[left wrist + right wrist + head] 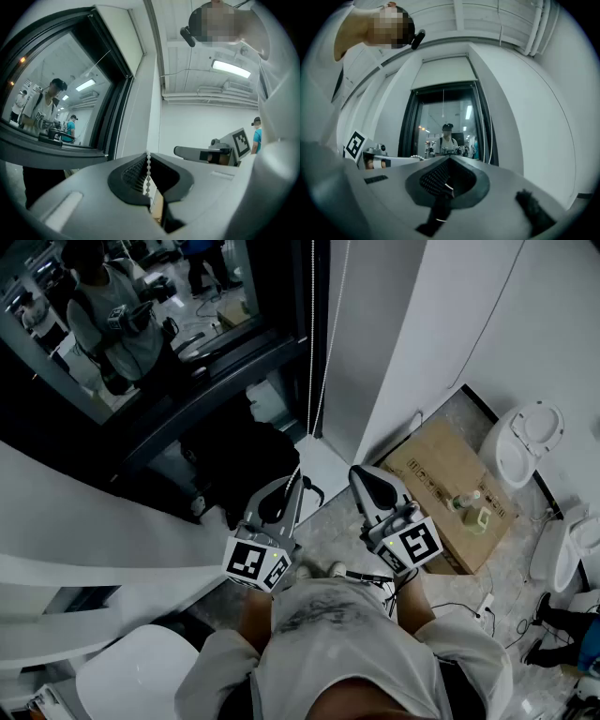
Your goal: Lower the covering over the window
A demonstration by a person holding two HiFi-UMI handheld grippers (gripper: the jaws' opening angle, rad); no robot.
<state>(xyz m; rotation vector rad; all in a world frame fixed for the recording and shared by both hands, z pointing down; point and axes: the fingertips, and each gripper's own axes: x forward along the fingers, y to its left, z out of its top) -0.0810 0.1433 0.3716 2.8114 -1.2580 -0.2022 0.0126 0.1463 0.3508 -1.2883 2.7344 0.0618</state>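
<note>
Far left: white curved counter [66, 512], with a white rounded panel [131, 671] below it by the person's elbow.

Window [141, 343] is upper left, dark frame, people and gear visible through the glass. Blind [443, 72] sits high: a pale panel covers only the top of the opening and the glass under it is bare. A thin pull cord [443, 105] hangs from its middle.

Under the sill a dark bag-like lump [234, 451] sits on the floor, between the person's feet and the window wall.

Bead chain [314, 343] drops along the window's right frame, straight down to the left gripper [289, 486]. In the left gripper view the jaws are nipped on the chain, with beads running up out of the ribbed pads [133, 176].

Right gripper [364, 476] is just beside the left one and apart from the chain, its tip near the white wall pier [394, 352]. Its jaws are pressed together. There's a small pale glint between the pads and I can't tell what it is.

Right side of the floor: cardboard sheet [441, 460] lying flat, with a bottle [466, 501] and a small green item [481, 518] on it. Cables [469, 606] trail near the person's feet. White fixtures [528, 442] stand along the far-right wall.
</note>
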